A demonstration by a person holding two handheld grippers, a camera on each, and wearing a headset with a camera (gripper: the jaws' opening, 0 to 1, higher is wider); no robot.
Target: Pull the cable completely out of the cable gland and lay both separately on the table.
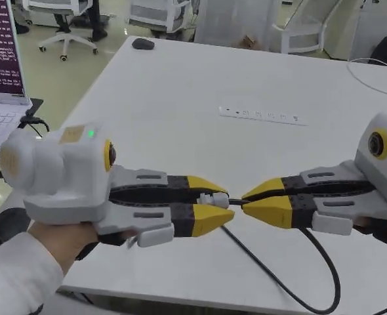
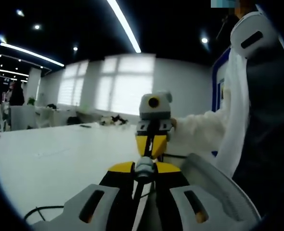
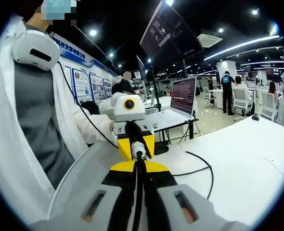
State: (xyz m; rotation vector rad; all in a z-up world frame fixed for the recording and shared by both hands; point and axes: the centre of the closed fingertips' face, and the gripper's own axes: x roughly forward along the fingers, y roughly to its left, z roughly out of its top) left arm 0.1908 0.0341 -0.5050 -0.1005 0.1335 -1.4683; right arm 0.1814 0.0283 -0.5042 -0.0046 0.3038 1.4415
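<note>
A small pale cable gland (image 1: 214, 197) is held just above the white tabletop (image 1: 193, 72), close to its near edge. A black cable (image 1: 275, 279) comes out of the gland's right end. The left gripper (image 1: 229, 202) has its yellow-tipped jaws clenched around the gland. The right gripper (image 1: 244, 201) faces it tip to tip, its jaws pinched almost together on the cable just beside the gland. Past the jaws, the cable droops and loops along the tabletop's near edge.

free: table (image 1: 180, 85) centre | obstacles: power strip (image 1: 262, 115) ahead, cable (image 1: 336, 275) near edge
</note>
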